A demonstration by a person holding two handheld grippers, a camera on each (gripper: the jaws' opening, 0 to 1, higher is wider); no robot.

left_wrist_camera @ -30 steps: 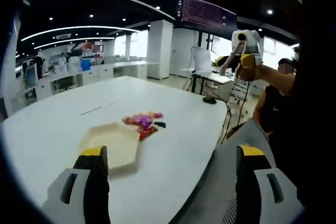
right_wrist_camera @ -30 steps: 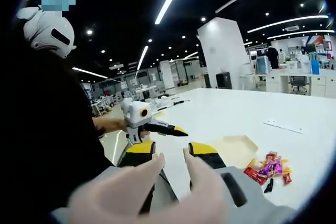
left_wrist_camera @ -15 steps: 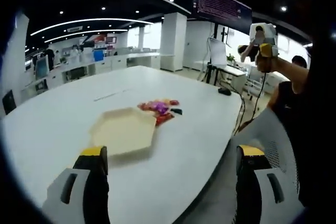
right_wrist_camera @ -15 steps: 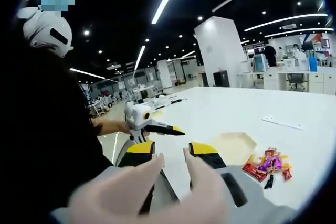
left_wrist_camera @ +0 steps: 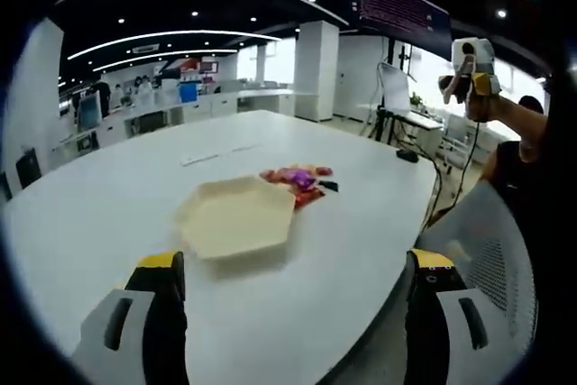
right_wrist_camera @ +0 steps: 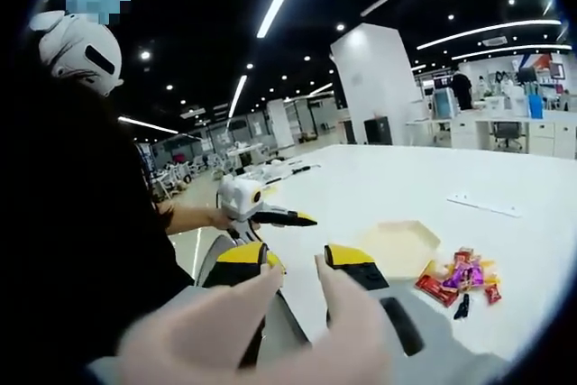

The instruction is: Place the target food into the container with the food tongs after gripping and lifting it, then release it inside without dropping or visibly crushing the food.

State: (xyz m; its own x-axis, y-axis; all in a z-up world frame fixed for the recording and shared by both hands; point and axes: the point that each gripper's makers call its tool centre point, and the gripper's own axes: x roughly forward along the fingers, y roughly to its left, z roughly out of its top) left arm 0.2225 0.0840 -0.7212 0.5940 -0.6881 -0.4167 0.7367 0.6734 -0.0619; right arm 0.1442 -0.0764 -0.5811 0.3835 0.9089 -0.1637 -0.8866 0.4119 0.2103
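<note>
A cream hexagonal container [left_wrist_camera: 236,216] sits on the white table [left_wrist_camera: 99,214], with a pile of bright wrapped candies [left_wrist_camera: 297,178] just beyond it. My left gripper [left_wrist_camera: 293,308] hovers over the near table edge, jaws wide apart and holding nothing. A hand holds the right gripper [left_wrist_camera: 473,69] up high at the right. In the right gripper view my right gripper [right_wrist_camera: 296,259] clamps two pale, blurred tong arms [right_wrist_camera: 347,322] whose tips stand apart. The container [right_wrist_camera: 397,245] and candies [right_wrist_camera: 464,277] lie ahead to the right. The left gripper [right_wrist_camera: 270,215] is at centre left.
A small black item [left_wrist_camera: 326,186] lies beside the candies. A thin strip [left_wrist_camera: 212,155] rests farther back on the table. A grey mesh chair back [left_wrist_camera: 491,250] stands at the table's right edge. The person's dark-clothed body [right_wrist_camera: 81,223] takes up the left of the right gripper view.
The left gripper view has shifted, so the container and candies now sit more central and nearer. The right gripper view is almost unchanged, with the tongs still held.
</note>
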